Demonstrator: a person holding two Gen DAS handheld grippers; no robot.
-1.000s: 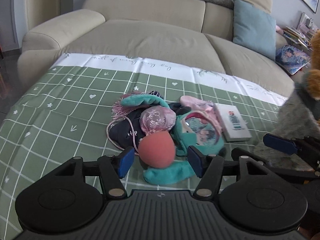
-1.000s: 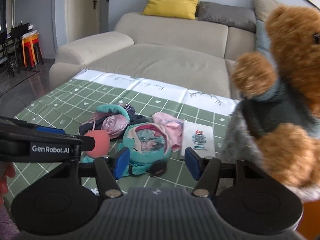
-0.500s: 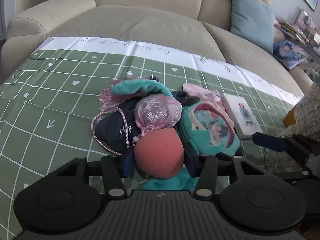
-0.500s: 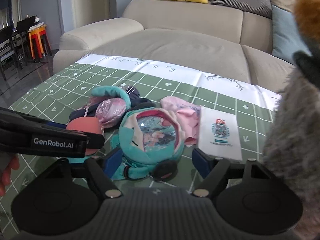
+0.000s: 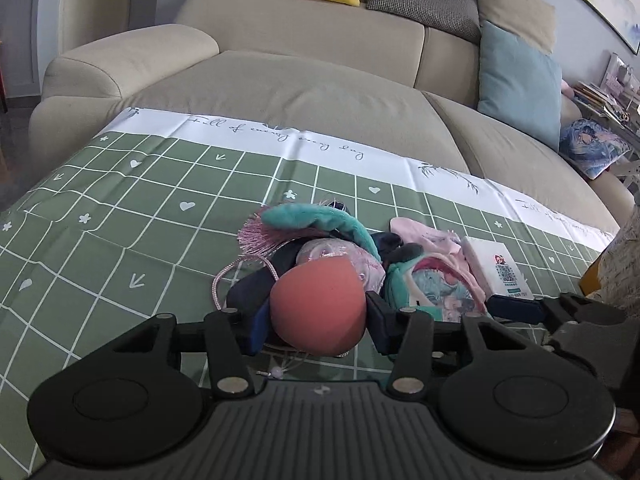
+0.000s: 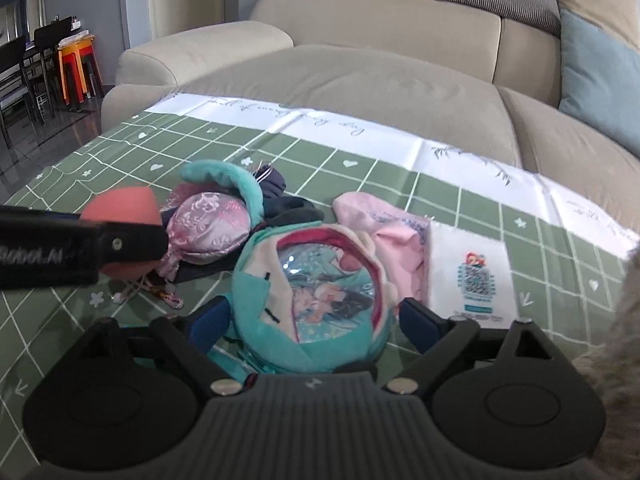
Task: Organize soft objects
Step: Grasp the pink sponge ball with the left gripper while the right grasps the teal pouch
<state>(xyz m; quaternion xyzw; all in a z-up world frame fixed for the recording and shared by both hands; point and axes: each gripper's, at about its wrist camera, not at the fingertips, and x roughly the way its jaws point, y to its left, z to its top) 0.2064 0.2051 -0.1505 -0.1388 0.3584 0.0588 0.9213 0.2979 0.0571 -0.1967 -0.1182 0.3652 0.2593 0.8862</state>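
Note:
My left gripper (image 5: 319, 324) is shut on a coral foam ball (image 5: 318, 304), its blue pads pressing both sides, at the near edge of a pile of soft things. In the right wrist view that gripper (image 6: 80, 248) comes in from the left with the ball (image 6: 124, 204). My right gripper (image 6: 314, 320) straddles a round teal plush pouch (image 6: 316, 280) with a printed face; its jaws are opening and the pads stand off the pouch's sides. Behind lie a pink satin pouch (image 6: 208, 228), a teal plush piece (image 6: 228, 176), a navy drawstring bag (image 5: 248, 292) and a pink cloth (image 6: 392, 232).
Everything lies on a green checked cloth (image 5: 120, 220) over a table in front of a beige sofa (image 5: 300, 92). A white card with a QR code (image 6: 472, 276) lies right of the pile. A grey furry plush (image 6: 616, 320) fills the right edge.
My left gripper went from open around the coral ball to shut on it. My right gripper sank toward the teal pouch while its jaws widened, and the brown teddy bear left its view.

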